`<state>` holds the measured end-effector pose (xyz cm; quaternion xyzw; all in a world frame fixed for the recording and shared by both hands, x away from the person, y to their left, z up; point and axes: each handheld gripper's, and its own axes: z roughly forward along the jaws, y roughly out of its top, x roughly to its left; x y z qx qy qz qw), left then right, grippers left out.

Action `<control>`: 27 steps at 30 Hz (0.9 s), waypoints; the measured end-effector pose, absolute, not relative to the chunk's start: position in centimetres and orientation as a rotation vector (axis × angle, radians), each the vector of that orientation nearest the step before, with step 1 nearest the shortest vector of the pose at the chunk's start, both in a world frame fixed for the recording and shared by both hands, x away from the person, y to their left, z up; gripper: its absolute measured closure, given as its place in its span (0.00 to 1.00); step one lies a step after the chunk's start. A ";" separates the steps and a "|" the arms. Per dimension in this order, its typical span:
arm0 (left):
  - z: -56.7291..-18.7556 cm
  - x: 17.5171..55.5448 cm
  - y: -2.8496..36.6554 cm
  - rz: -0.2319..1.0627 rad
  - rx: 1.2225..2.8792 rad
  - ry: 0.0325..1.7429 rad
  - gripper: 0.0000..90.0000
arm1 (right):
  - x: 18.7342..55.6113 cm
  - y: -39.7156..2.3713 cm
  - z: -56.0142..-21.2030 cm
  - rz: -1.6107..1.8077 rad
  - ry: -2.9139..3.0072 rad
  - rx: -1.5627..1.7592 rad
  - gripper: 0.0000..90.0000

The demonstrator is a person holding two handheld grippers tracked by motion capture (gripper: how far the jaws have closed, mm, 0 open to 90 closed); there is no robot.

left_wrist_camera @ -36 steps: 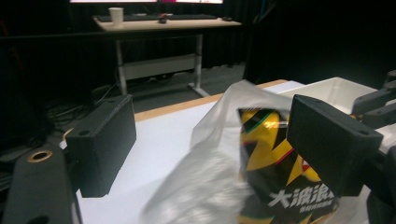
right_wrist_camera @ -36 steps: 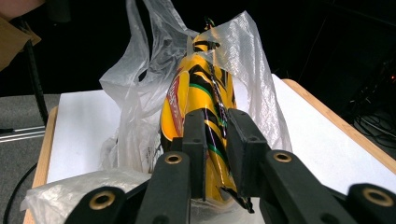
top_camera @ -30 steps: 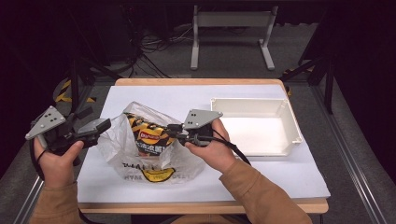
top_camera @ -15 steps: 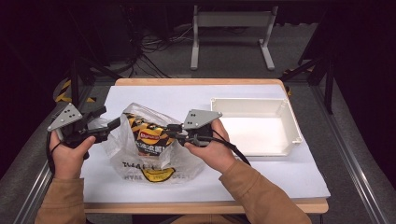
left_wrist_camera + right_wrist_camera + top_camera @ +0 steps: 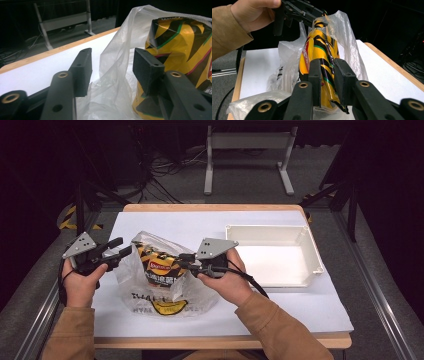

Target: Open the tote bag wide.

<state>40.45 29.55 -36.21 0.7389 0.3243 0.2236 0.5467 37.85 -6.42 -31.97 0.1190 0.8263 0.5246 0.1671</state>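
The left gripper (image 5: 120, 251) has moved in from 9 o'clock; its open jaws now straddle the plastic bag (image 5: 150, 292) edge. The right gripper (image 5: 182, 261) stays clamped on the snack packet (image 5: 161, 266) inside the bag at table centre-left, so extraction appears imminent.

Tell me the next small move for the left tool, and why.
Probably close the left tool on the plastic bag. Its jaws stand open with a fold of the bag's edge between them, while the right tool already pinches the yellow snack packet inside. Holding the bag should let the packet slide out, perhaps toward the white tray.
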 end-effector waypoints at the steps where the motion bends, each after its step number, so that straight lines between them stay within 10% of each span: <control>1: -36.3 40.5 29.4 0.528 1.754 0.768 0.57 | 37.9 -6.4 -32.0 1.494 2.352 0.338 0.85; 11: -37.2 41.7 28.4 0.528 1.783 0.768 0.63 | 37.9 -6.5 -32.0 1.497 2.351 0.339 0.85; 17: -37.3 41.8 28.1 0.522 1.779 0.762 0.99 | 37.8 -6.5 -32.0 1.499 2.351 0.337 0.86; 27: -39.7 42.6 27.3 0.453 1.899 0.850 1.00 | 37.8 -6.5 -32.1 1.500 2.350 0.336 0.86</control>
